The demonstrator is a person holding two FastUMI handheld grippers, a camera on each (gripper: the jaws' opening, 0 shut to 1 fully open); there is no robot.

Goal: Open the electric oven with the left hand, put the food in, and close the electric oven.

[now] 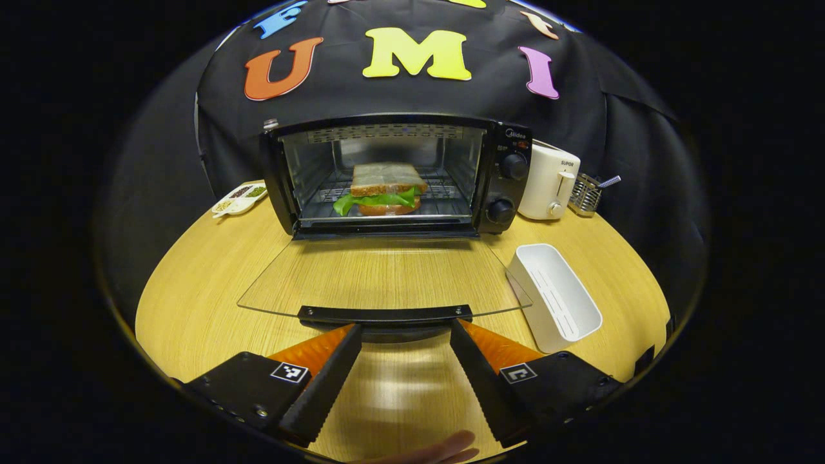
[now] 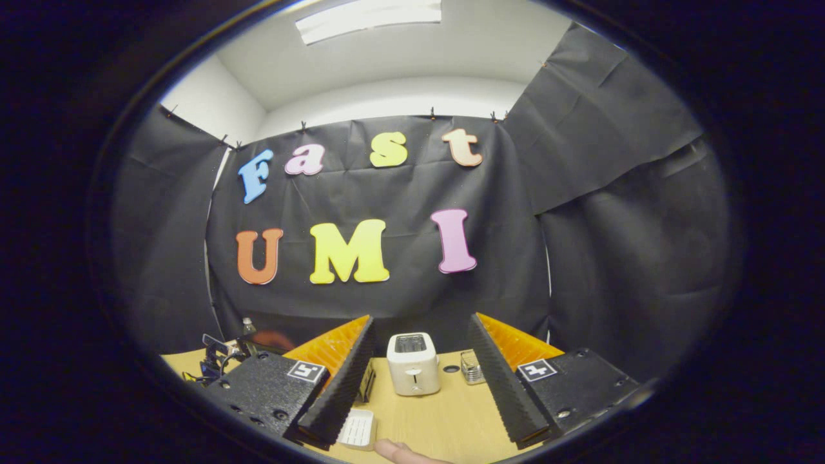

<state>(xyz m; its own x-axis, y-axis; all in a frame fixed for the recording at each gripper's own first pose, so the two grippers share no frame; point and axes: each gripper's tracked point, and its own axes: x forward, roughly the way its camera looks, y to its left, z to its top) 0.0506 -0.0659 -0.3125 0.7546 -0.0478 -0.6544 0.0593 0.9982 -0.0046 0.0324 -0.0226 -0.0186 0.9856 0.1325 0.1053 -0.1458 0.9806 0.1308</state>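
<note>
The black electric oven [image 1: 503, 187] stands at the back of the wooden table with its glass door [image 1: 380, 277] folded down flat toward me. A sandwich [image 1: 385, 189] with brown bread and green lettuce lies on the wire rack inside. My left gripper [image 1: 406, 328] is open, its fingertips right at the door's black handle [image 1: 385, 314], one on each side of the handle's middle and not pressing on it. My right gripper [image 2: 422, 319] is open and holds nothing. It is raised and points at the back wall above the table.
A white oblong tray [image 1: 554, 296] lies right of the oven door, also seen in the right gripper view [image 2: 358, 428]. A white toaster [image 1: 548, 182] [image 2: 413, 363] and a metal rack [image 1: 585, 193] stand beside the oven. A small dish of condiments [image 1: 240, 198] sits at its left.
</note>
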